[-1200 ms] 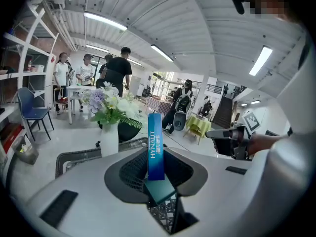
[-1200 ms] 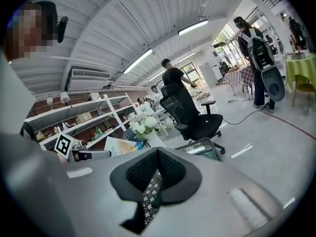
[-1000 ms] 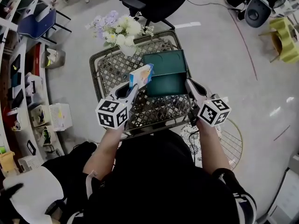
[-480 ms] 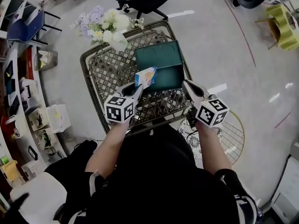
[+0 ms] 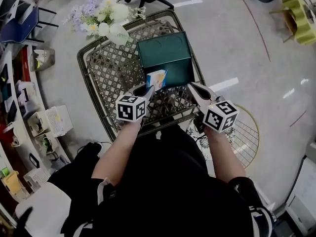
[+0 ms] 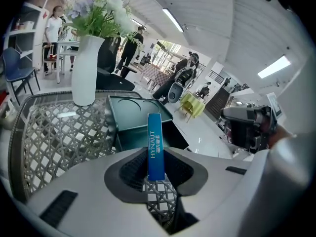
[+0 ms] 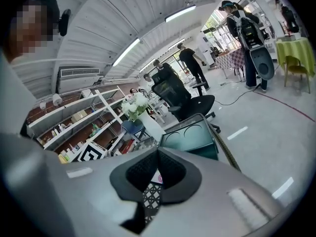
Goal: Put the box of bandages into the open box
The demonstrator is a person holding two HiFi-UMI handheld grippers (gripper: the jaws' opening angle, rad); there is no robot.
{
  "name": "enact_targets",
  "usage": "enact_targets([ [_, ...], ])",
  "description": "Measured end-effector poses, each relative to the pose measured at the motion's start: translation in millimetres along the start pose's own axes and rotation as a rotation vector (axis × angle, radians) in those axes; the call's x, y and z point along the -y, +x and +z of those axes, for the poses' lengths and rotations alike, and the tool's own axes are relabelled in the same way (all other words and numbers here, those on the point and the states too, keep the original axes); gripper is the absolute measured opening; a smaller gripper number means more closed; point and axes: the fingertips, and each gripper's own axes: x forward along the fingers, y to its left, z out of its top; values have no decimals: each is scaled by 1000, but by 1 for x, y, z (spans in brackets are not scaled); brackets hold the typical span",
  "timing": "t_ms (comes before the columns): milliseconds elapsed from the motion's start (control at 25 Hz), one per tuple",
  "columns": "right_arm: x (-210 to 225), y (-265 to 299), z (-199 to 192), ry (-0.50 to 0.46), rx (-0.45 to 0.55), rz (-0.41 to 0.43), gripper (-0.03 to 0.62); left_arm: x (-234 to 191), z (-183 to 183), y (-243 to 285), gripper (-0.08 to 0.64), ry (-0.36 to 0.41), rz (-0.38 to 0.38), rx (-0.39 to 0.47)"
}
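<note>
The bandage box (image 5: 156, 79), light blue with a blue edge, is upright in my left gripper (image 5: 148, 89), whose jaws are shut on its lower end. It hangs at the near-left corner of the open dark-green box (image 5: 167, 58), which lies on the lattice table with its lid folded back. In the left gripper view the bandage box (image 6: 155, 144) stands between the pads of that gripper (image 6: 156, 157), with the green box (image 6: 136, 117) right behind it. My right gripper (image 5: 196, 90) is shut and empty by the green box's near-right corner; the green box (image 7: 190, 138) shows beyond the right gripper (image 7: 157, 154).
The woven metal table (image 5: 111, 75) has a raised rim. A white vase of flowers (image 5: 104, 19) stands at its far-left corner, also the vase (image 6: 86, 70). A round wire side table (image 5: 244, 147) sits to the right. Shelves line the left; people and chairs stand farther off.
My left gripper has carried the bandage box rightwards to the green box's near-left corner. The right gripper stays beside the box. The head view has tilted, so the table sits higher.
</note>
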Motion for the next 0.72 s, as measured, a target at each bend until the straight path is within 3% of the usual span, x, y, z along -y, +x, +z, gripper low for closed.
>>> enact_targets([
  [400, -4, 8, -12, 24, -30, 23, 11, -24, -16, 11, 94, 7, 99, -75],
  [520, -5, 10, -10, 21, -34, 28, 11, -32, -20, 8, 142, 17, 137, -89],
  [720, -7, 14, -6, 14, -39, 34, 11, -46, -29, 1, 147, 18, 201, -105],
])
